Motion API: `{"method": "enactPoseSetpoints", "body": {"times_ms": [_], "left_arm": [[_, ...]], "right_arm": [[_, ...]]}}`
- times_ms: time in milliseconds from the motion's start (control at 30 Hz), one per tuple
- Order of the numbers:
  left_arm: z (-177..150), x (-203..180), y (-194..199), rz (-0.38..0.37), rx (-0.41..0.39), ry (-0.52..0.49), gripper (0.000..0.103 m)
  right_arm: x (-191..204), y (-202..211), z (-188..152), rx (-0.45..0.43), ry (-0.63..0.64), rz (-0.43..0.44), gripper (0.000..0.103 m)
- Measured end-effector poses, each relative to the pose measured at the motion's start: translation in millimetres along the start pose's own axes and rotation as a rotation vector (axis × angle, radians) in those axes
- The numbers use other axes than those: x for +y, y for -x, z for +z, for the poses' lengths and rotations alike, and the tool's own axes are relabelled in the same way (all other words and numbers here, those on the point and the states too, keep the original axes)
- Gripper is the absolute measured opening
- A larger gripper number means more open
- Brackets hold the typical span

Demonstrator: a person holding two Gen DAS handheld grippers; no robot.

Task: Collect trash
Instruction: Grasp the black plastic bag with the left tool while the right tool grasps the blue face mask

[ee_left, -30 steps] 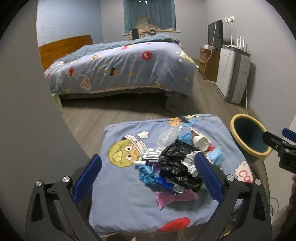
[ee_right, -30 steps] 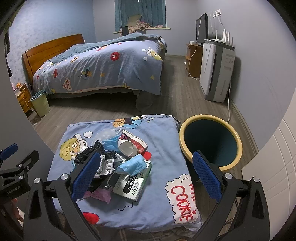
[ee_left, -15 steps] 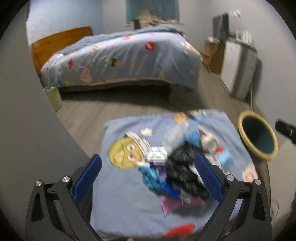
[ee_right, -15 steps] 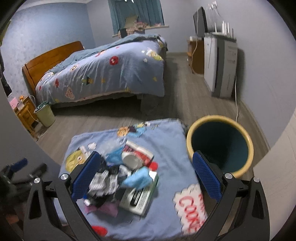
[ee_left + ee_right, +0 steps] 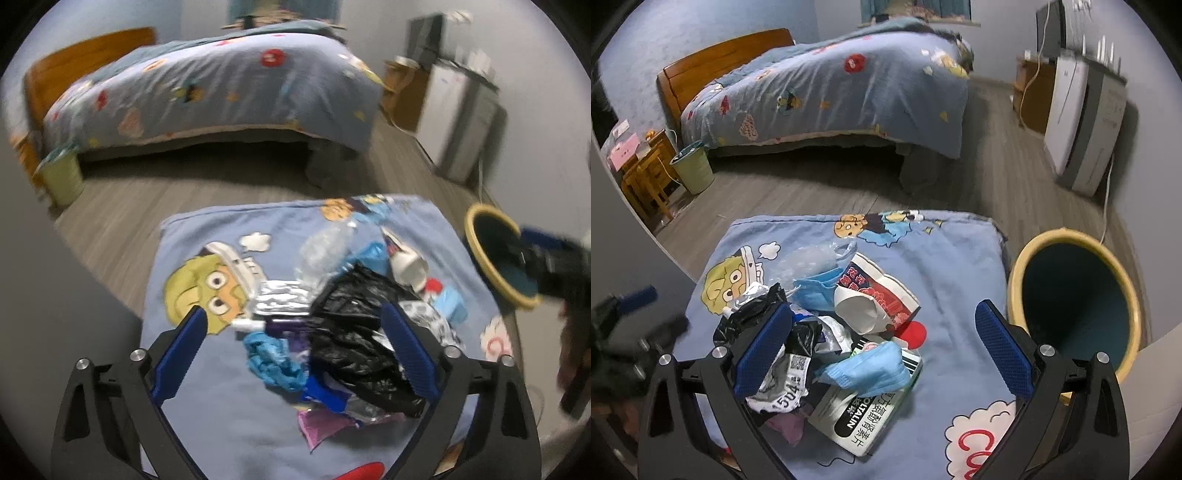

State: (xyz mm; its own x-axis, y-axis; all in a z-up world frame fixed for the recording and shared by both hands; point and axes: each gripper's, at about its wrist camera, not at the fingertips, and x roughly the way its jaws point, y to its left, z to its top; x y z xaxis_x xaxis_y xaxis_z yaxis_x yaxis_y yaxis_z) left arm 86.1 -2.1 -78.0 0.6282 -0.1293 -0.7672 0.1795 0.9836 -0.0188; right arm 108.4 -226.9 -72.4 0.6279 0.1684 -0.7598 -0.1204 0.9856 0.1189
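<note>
A heap of trash lies on a blue cartoon-print cloth. It holds a black plastic bag, crumpled silver foil, a blue glove, a purple wrapper, a white paper cup, a blue mask and a printed box. My left gripper hovers over the black bag and glove. Its jaws are closing, and the pads touch nothing. My right gripper hangs open above the cup and mask. A yellow-rimmed bin stands right of the cloth.
A bed with a blue quilt fills the back of the room across grey floorboards. A small green bin and a wooden nightstand stand at its left. A white appliance lines the right wall.
Both grippers have come forward and down toward the heap, which now looks larger in both views. The left fingers stand slightly closer together.
</note>
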Motion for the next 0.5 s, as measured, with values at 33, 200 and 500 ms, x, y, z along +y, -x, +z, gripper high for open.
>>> {"method": "enactPoseSetpoints", "body": {"times_ms": [33, 200, 500], "left_arm": [[-1.0, -3.5, -4.9, -0.004, 0.008, -0.02, 0.078], [-3.3, -9.2, -31.5, -0.073, 0.075, -0.024, 0.066], [-10.8, -41.0, -21.2, -0.189, 0.076, -0.078, 0.064]], "right_arm": [[-2.4, -3.2, 1.5, 0.008, -0.003, 0.008, 0.096], [-11.1, -20.0, 4.4, 0.045, 0.026, 0.025, 0.076], [-34.6, -55.1, -22.4, 0.209, -0.005, 0.046, 0.062]]}}
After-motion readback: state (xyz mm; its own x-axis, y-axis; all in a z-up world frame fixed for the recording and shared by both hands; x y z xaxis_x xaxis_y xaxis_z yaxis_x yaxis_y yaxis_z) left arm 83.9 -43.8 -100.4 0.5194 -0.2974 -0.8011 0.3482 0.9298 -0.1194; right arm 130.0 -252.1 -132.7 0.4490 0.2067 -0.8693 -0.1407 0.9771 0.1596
